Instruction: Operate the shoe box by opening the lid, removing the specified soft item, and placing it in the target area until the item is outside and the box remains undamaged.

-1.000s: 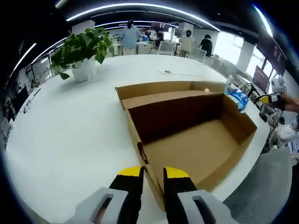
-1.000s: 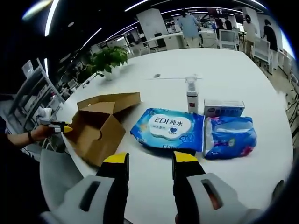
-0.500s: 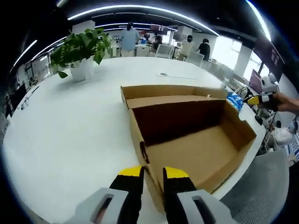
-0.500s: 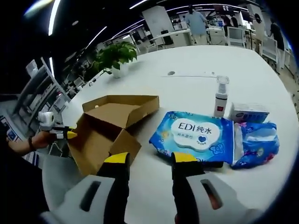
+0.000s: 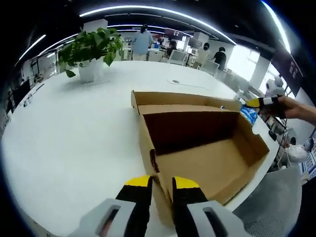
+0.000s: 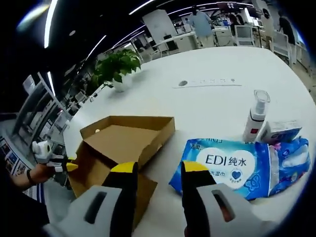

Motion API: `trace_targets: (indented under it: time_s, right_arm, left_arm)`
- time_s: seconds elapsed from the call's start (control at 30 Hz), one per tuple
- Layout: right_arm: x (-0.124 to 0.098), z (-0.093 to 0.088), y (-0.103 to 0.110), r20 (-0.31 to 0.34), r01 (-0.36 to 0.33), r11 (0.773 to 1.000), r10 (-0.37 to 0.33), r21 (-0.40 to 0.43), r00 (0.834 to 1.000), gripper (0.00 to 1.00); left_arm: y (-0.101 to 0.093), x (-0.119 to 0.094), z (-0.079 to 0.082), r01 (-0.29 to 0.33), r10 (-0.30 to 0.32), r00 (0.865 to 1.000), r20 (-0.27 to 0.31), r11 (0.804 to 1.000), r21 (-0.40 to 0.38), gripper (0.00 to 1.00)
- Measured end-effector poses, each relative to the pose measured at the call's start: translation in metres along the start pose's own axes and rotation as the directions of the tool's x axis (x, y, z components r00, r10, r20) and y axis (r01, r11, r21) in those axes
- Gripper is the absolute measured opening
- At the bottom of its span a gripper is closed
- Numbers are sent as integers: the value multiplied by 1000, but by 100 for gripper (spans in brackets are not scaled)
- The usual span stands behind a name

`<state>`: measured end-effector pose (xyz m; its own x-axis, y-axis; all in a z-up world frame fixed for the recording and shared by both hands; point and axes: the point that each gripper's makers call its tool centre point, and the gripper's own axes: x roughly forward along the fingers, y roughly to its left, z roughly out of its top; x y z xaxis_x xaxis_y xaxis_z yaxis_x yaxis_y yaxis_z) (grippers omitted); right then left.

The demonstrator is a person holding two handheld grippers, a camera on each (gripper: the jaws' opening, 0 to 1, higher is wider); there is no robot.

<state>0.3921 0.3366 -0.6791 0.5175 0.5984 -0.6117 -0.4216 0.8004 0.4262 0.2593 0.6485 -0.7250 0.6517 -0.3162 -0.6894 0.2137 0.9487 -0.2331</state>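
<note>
The cardboard shoe box [image 5: 207,158] stands open and empty, its lid [image 5: 182,98] folded back flat on the white table. My left gripper [image 5: 162,181] is shut on the box's near wall at a corner. In the right gripper view the box [image 6: 123,143] lies at the left, with the left gripper [image 6: 59,165] at its corner in a hand. A soft blue wipes pack [image 6: 232,165] lies on the table just right of the box. My right gripper [image 6: 159,168] hovers open above the gap between box and pack. In the left gripper view it [image 5: 259,102] shows past the box's far wall.
A second blue pack [image 6: 294,158], a small white-blue carton [image 6: 281,132] and a spray bottle [image 6: 256,114] stand right of the wipes. A potted plant [image 5: 91,49] sits at the table's far side. People stand at desks far behind. The table edge runs close beside the box.
The right gripper has swung left toward the box, so the box and wipes pack look nearer and the far items slid right. The left gripper keeps its hold on the box.
</note>
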Motion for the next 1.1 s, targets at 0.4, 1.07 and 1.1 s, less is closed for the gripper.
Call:
trace_targets:
  time_s: [0.4, 1.07, 1.1]
  right_arm:
    - [46, 4, 7, -28, 16, 998, -14, 57, 1000, 34]
    - [98, 15, -9, -61, 157, 974, -149, 161, 987, 19]
    - [99, 14, -11, -65, 170, 975, -162, 146, 985, 16]
  left_arm:
    - [-1, 1, -1, -1, 1, 1000, 10, 1000, -20, 15]
    - [0, 0, 1, -13, 15, 999, 32, 998, -54, 15]
    - [0, 0, 1, -13, 15, 999, 33, 998, -55, 15]
